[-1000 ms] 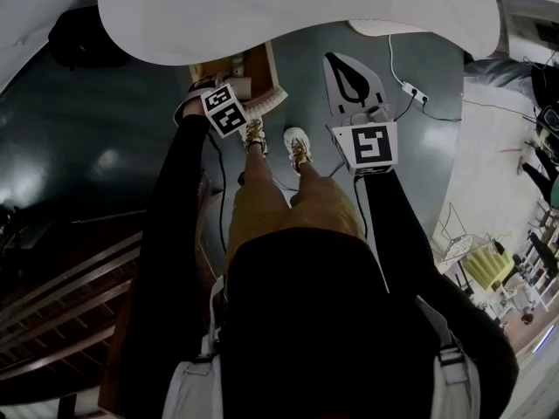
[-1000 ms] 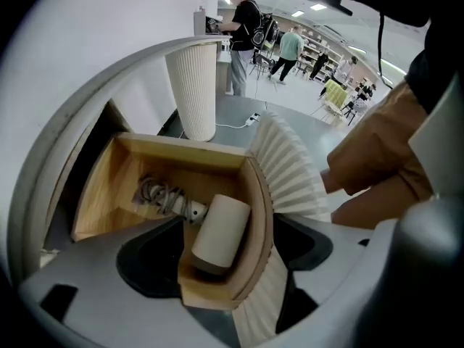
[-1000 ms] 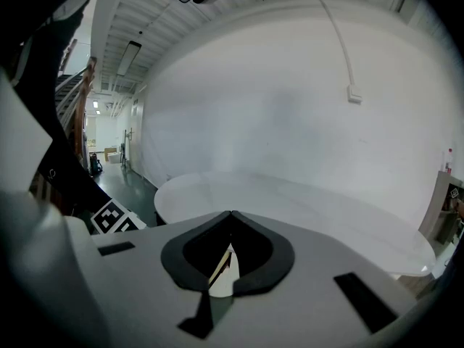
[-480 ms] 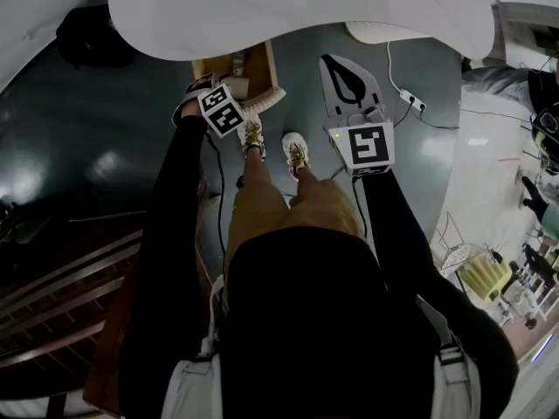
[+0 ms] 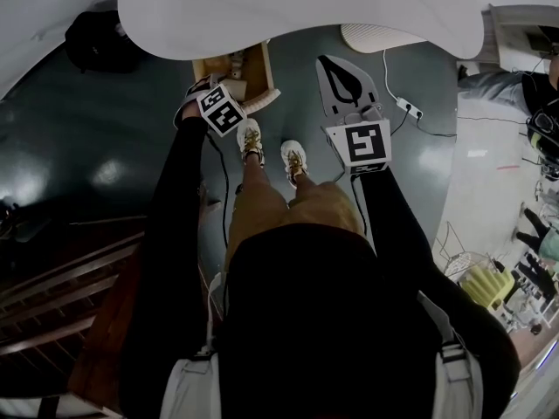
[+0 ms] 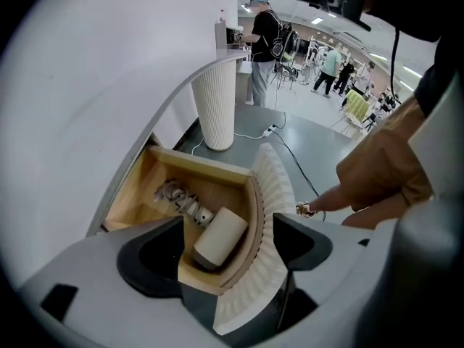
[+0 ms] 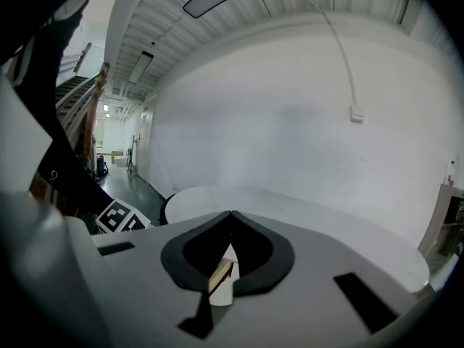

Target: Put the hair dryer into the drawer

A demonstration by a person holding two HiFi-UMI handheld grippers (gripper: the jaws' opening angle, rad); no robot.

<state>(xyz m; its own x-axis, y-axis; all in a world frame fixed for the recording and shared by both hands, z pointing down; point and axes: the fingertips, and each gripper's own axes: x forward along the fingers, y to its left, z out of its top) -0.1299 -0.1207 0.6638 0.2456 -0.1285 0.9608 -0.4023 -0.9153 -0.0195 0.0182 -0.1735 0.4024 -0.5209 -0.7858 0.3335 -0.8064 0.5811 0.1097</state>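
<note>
The wooden drawer (image 6: 142,188) stands pulled out from under the white tabletop (image 5: 297,7). A cream hair dryer (image 6: 220,236) lies inside it with its coiled cord (image 6: 176,194) behind. My left gripper (image 6: 226,227) is open over the drawer's near end. The drawer's white ribbed front (image 6: 280,185) passes between its jaws, close to the right jaw. In the head view the left gripper (image 5: 234,94) sits at the ribbed front (image 5: 262,101) of the drawer (image 5: 214,66). My right gripper (image 5: 326,60) hangs shut and holds nothing, to the right of the drawer. The right gripper view shows its tips (image 7: 230,213) meeting.
A white ribbed column (image 6: 215,104) holds up the tabletop behind the drawer. A power strip with a cable (image 5: 403,106) lies on the dark floor at right. The person's feet (image 5: 251,140) stand just below the drawer. Wooden stair rails (image 5: 52,278) run at left. People stand far off (image 6: 262,42).
The head view has drifted slightly and the feet have shifted. The left gripper stays at the drawer front. The right gripper stays shut beside it.
</note>
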